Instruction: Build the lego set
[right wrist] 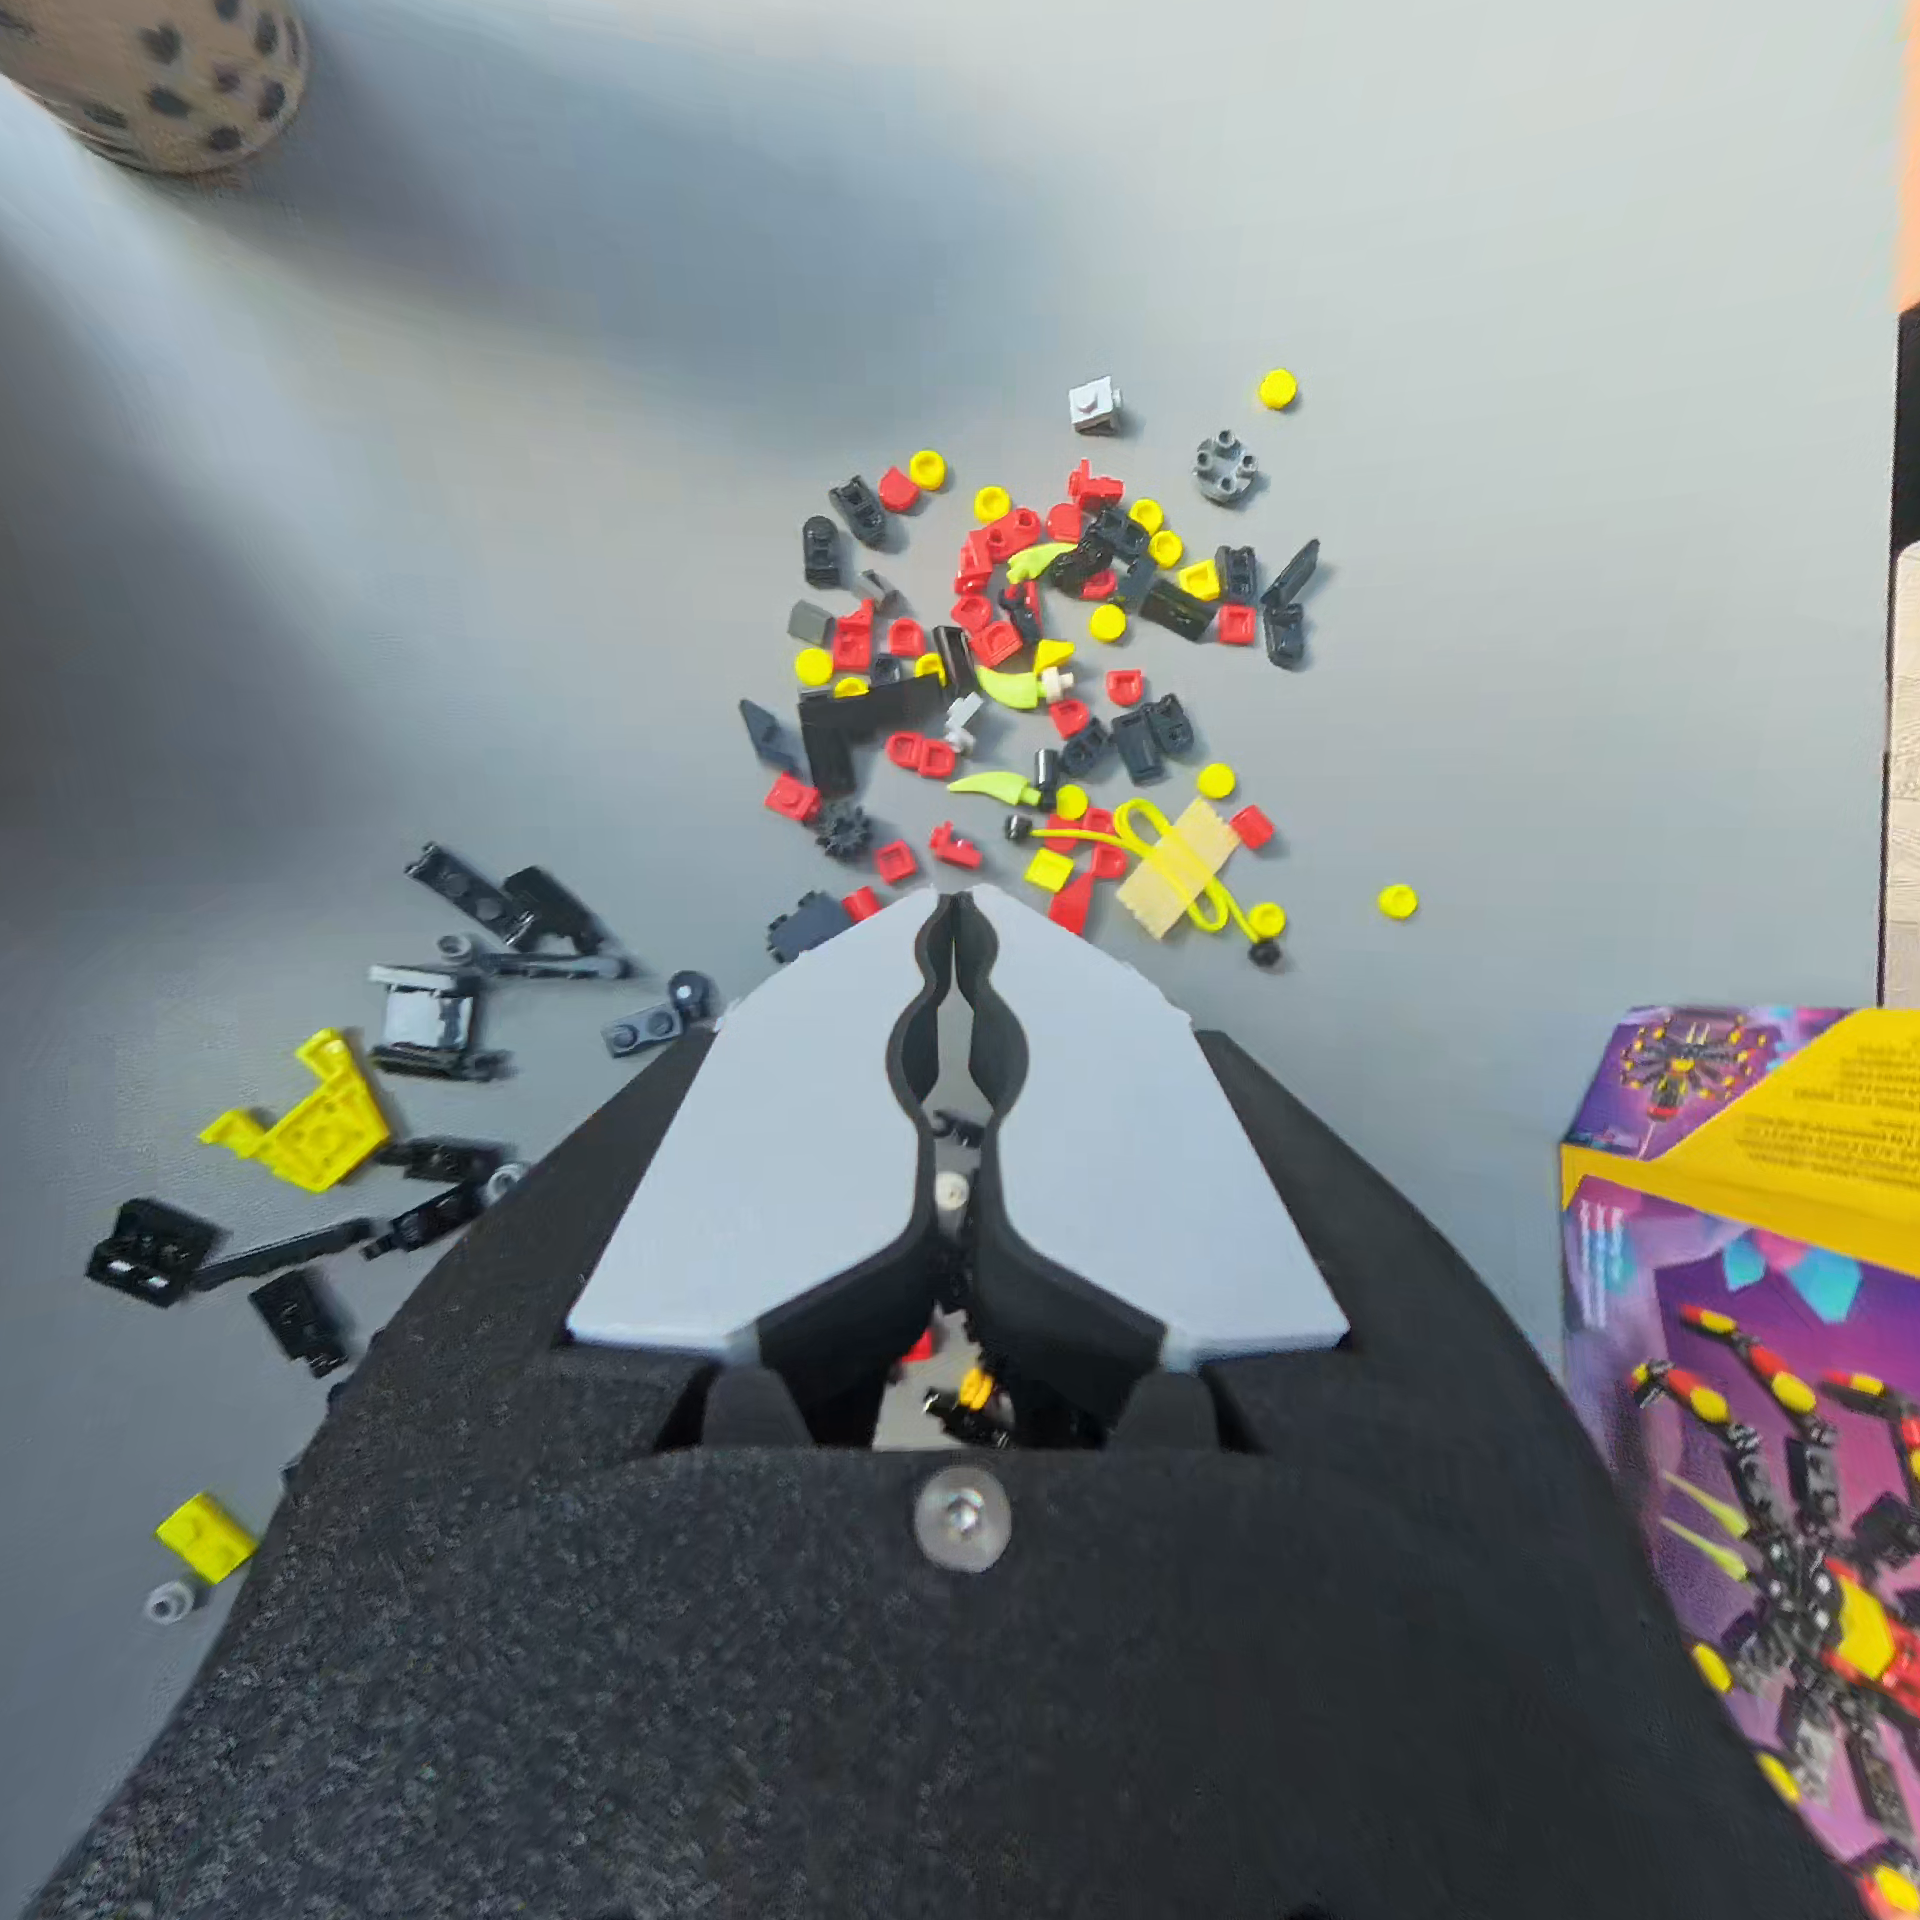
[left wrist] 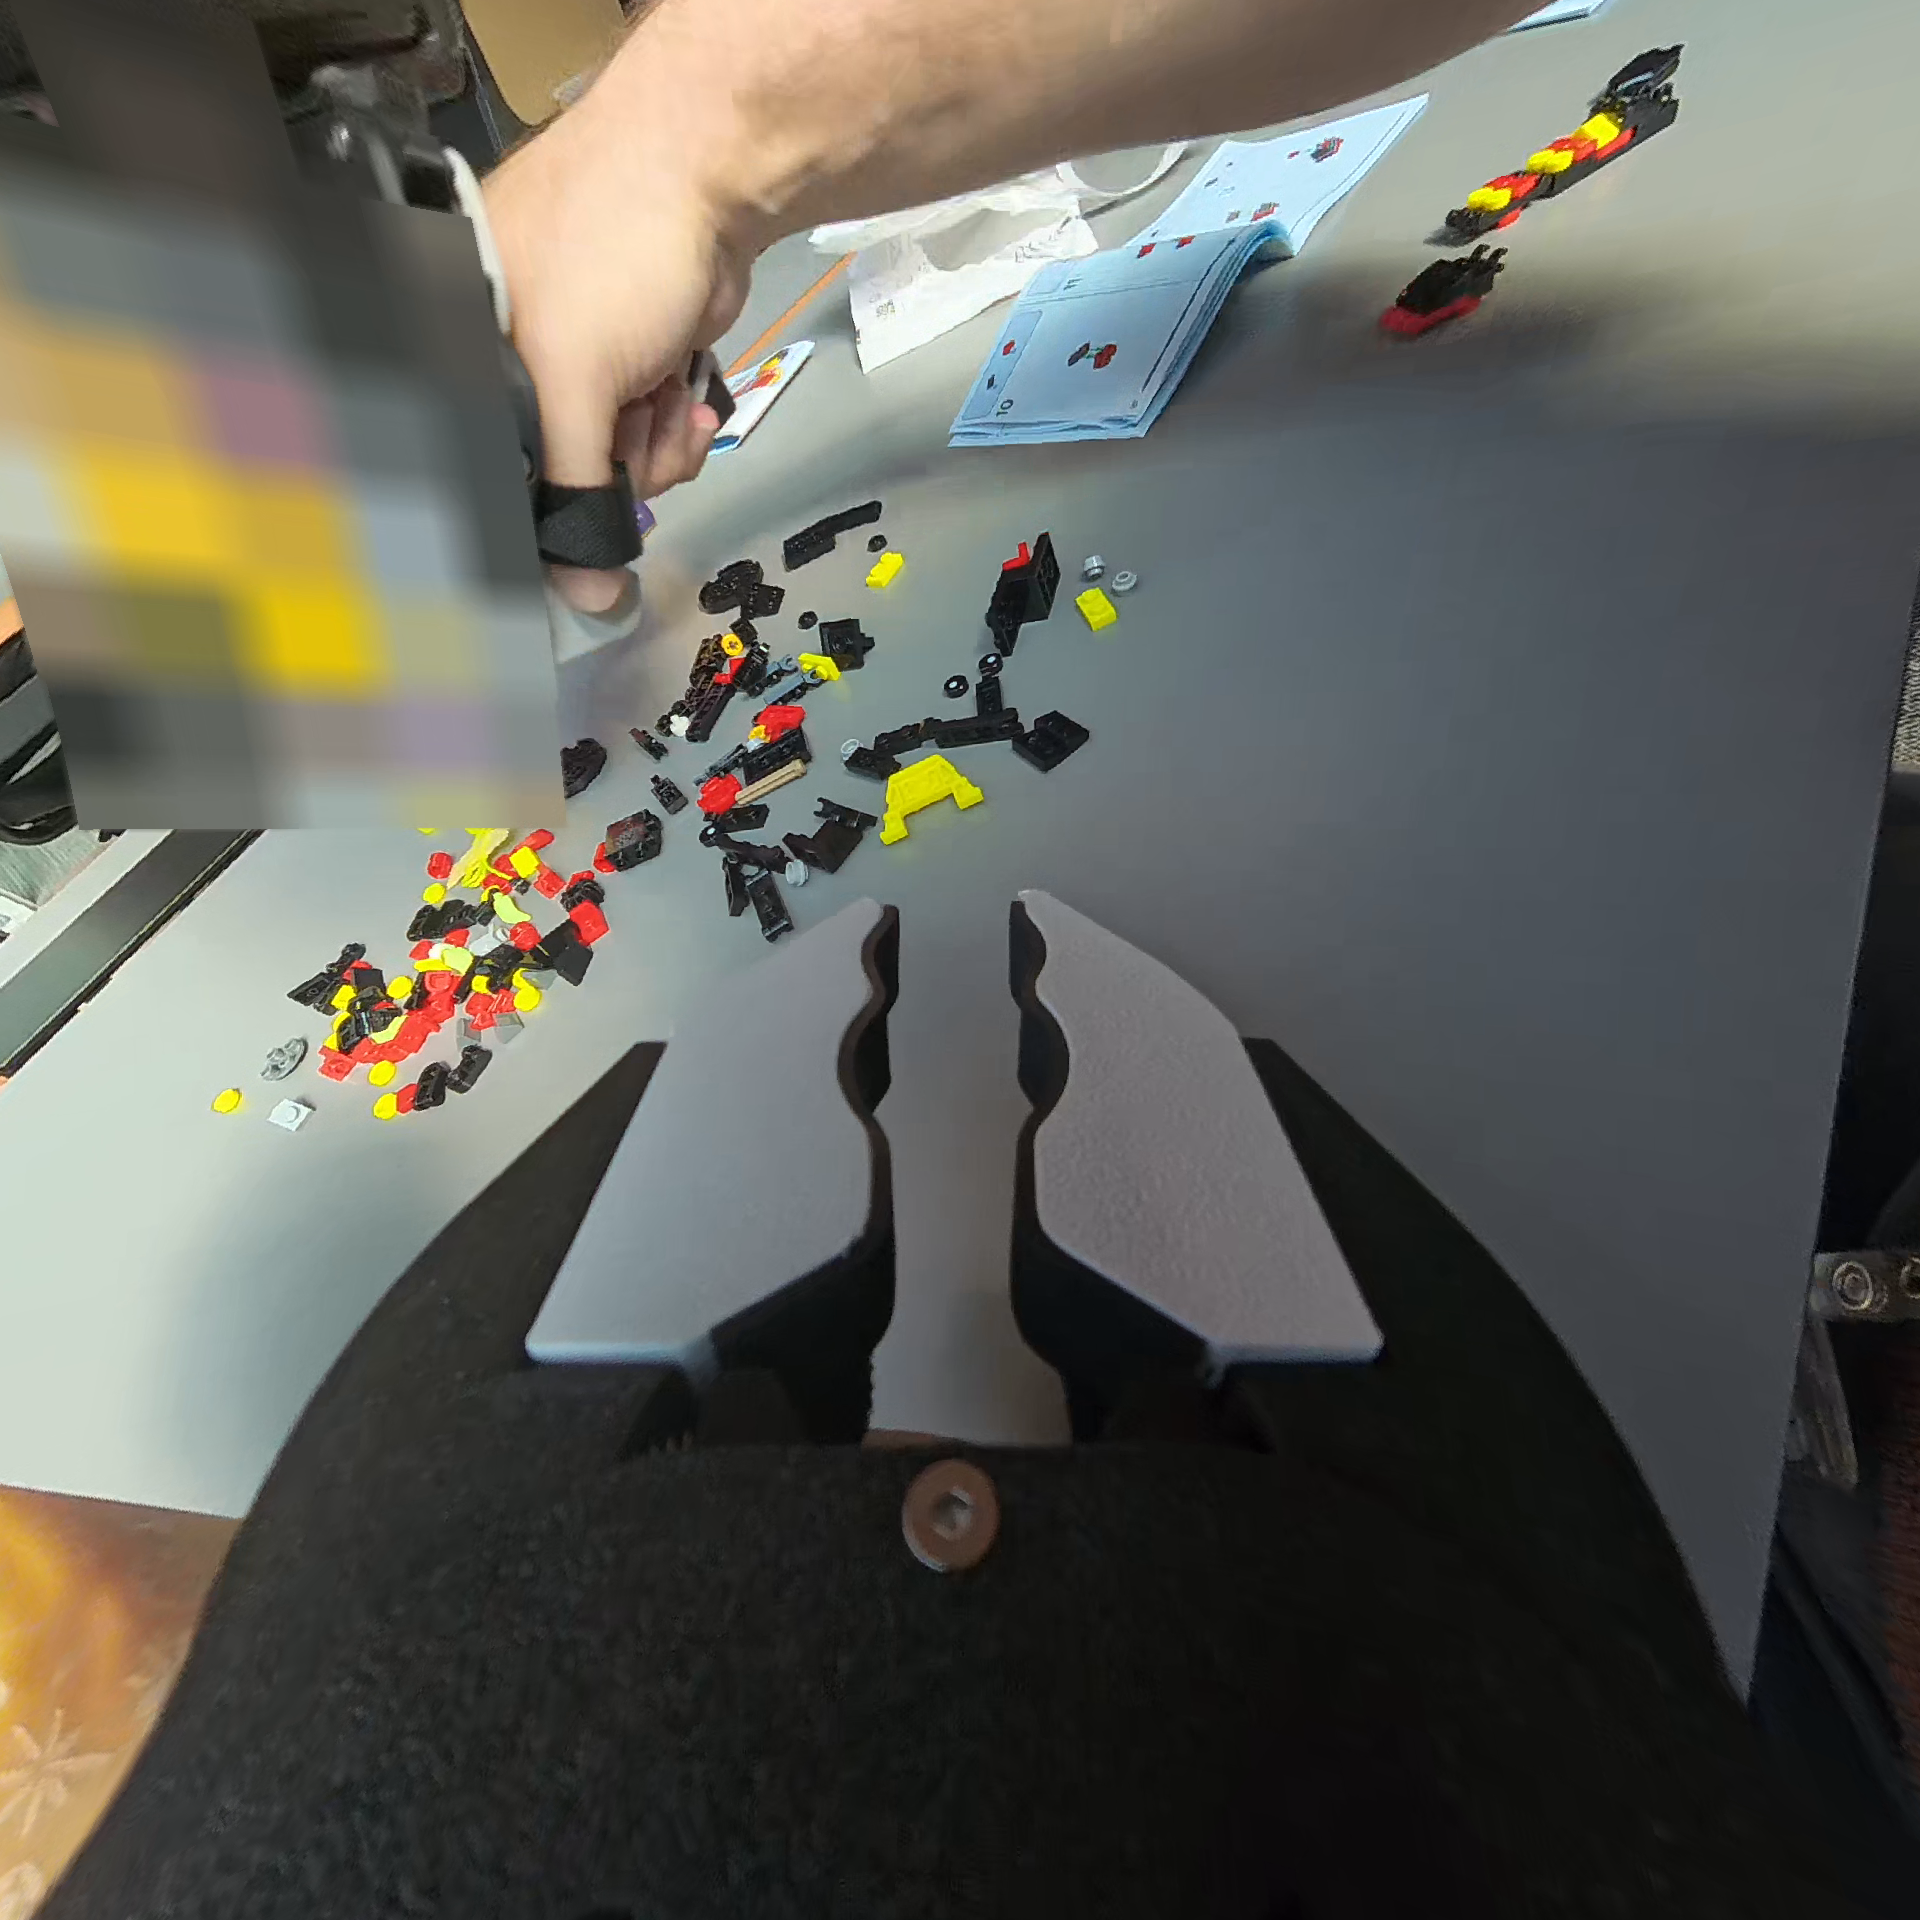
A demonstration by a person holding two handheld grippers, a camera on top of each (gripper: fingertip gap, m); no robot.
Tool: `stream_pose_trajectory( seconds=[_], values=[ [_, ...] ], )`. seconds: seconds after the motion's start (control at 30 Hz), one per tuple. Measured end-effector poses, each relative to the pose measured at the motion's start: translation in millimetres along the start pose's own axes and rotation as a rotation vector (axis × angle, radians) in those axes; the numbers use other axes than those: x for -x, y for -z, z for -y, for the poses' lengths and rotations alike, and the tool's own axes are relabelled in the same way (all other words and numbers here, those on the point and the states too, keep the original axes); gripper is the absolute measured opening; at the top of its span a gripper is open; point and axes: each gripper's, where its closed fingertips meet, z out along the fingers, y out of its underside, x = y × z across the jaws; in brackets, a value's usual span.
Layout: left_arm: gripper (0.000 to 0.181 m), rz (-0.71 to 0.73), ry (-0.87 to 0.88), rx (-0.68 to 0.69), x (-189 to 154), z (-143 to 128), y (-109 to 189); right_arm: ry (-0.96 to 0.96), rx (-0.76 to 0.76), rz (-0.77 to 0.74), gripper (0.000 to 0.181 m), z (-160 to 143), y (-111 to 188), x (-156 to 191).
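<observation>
A large mosaic patch was laid over the upper left of the left wrist view, so whatever the person's hand [left wrist: 623,312] was gripping could not be made out; only a black strap under the fingers was seen. The forearm was stretched in from the top right, wrist bent down toward the table [left wrist: 1455,727].

Through the slot of the right gripper [right wrist: 957,902], a few small pieces were glimpsed behind the fingers, too blurred to identify. The box [right wrist: 1756,1351] was cut off by the right frame edge. A spotted round object [right wrist: 156,73] was cropped at the top left corner, kind not clear.

Print was seen on the box and on the open instruction booklet [left wrist: 1122,332]; not repeated here.

Left gripper [left wrist: 954,914]: jaws were held spread, nothing between them, hovering over bare table. Right gripper: jaws were pressed together at the tips, nothing visibly pinched.

Loose lego pieces [right wrist: 1039,665] were scattered just ahead of the right gripper's tips, mostly red, yellow and black. A second scatter of black pieces [left wrist: 831,717] was seen farther out, and two built sections [left wrist: 1558,145] were set well apart near the far edge.
</observation>
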Motion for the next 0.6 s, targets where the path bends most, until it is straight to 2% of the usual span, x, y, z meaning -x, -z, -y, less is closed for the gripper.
stream_pose_trajectory(
  seconds=[0.2,0.27,0.33,0.4,0.47,0.53,0.6],
  values=[
    [0.021,-0.026,0.010,0.045,2,3,-25,-0.222,-0.005,-0.201,0.004,-72,86,93],
    [0.021,-0.030,0.043,0.029,5,14,-39,-0.276,-0.041,-0.270,0.007,-87,110,119],
    [0.022,-0.037,0.049,0.038,9,25,-53,-0.294,-0.072,-0.313,0.008,-95,129,130],
    [0.022,-0.046,0.059,0.038,15,44,-63,-0.301,-0.066,-0.405,0.008,-103,151,116],
    [0.022,-0.081,0.082,0.015,16,68,-68,-0.340,-0.141,-0.405,0.007,-99,167,99],
    [0.022,-0.144,0.141,-0.021,9,88,-74,-0.383,-0.215,-0.363,0.007,-91,169,73],
    [0.022,-0.213,0.209,-0.064,-6,98,-80,-0.406,-0.250,-0.327,0.006,-79,154,39]
  ],
)
